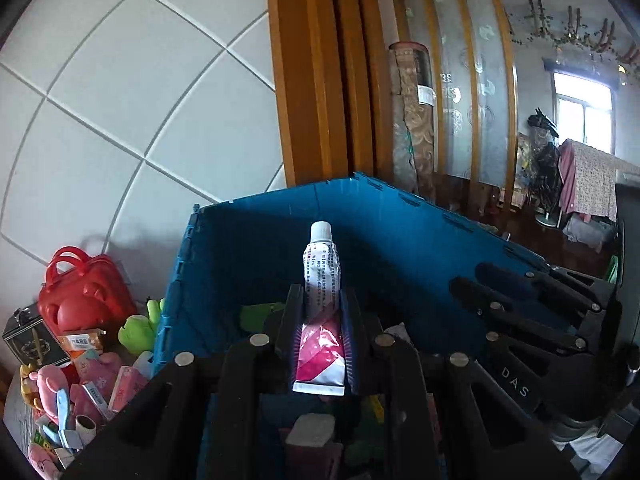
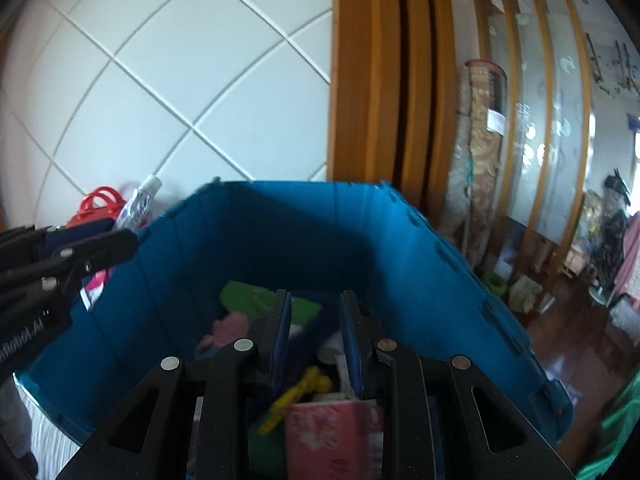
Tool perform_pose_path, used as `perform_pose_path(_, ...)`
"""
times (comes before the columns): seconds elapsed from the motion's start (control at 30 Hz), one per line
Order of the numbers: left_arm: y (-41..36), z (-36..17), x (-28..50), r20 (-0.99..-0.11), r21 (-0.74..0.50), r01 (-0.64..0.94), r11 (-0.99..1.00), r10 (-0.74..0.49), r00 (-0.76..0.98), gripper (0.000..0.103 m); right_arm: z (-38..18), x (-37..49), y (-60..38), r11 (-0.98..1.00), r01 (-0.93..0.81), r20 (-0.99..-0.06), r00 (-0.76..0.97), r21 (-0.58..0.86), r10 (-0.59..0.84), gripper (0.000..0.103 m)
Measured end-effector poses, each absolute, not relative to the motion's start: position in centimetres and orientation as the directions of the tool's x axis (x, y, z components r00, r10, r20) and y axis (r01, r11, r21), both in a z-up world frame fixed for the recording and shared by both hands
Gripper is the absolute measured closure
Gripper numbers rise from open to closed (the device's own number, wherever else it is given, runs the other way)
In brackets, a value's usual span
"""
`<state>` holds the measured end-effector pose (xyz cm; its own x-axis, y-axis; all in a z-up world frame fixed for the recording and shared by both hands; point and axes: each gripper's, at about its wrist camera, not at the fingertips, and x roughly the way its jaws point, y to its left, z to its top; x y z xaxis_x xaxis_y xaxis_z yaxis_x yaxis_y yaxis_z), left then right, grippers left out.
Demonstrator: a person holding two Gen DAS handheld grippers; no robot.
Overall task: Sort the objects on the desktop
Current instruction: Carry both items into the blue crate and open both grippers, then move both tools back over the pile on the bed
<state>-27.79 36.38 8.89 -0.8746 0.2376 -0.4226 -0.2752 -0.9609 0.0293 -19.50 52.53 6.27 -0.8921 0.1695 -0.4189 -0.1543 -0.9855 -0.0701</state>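
Observation:
My left gripper (image 1: 320,300) is shut on a white and pink tube (image 1: 321,304) with a white cap, held upright over the blue plastic crate (image 1: 400,216). In the right wrist view the same tube (image 2: 136,206) sticks up from the left gripper (image 2: 120,240) at the crate's left rim. My right gripper (image 2: 314,308) is open and empty above the crate (image 2: 320,216). Inside the crate lie a green item (image 2: 248,296), a pink toy (image 2: 230,328), a yellow piece (image 2: 296,396) and a pink packet (image 2: 332,432). The right gripper's fingers (image 1: 500,292) show in the left wrist view.
Left of the crate sits a pile of objects: a red toy case (image 1: 84,292), a green plush (image 1: 138,332), a black box (image 1: 28,340), pink toys and packets (image 1: 96,380). A white tiled wall and a wooden door frame (image 1: 312,80) stand behind.

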Motion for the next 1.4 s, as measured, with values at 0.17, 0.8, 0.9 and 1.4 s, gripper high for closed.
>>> perform_pose_path(0.17,38.4,8.3,-27.8,-0.447,0.049,-0.274,-0.961,0.224,-0.866,0.084,5.8,-19.2,54.2,-0.979,-0.185,-0.431,-0.880,-0.080,0.201,0.066)
perform_pose_path(0.8,26.1,8.6,-20.2,-0.355,-0.004,-0.035,-0.999,0.034,-0.934,0.025,8.1,-16.6,46.3,-0.985,-0.107,-0.324,-0.935,-0.137,0.147,0.000)
perform_pose_path(0.9,21.2,7.6,-18.4,-0.373,-0.011,0.072,-0.997,-0.062,-0.926,0.025,8.4,-16.7,41.9,-0.990,-0.008,-0.301,-0.952,-0.143,0.051,0.000)
perform_pose_path(1.4,-4.7,-6.7,-9.8,-0.603,-0.010,0.540,-0.842,-0.425,-0.675,0.025,2.0,-19.2,19.3,-0.910,0.399,-0.432,-0.845,-0.114,-0.316,0.000)
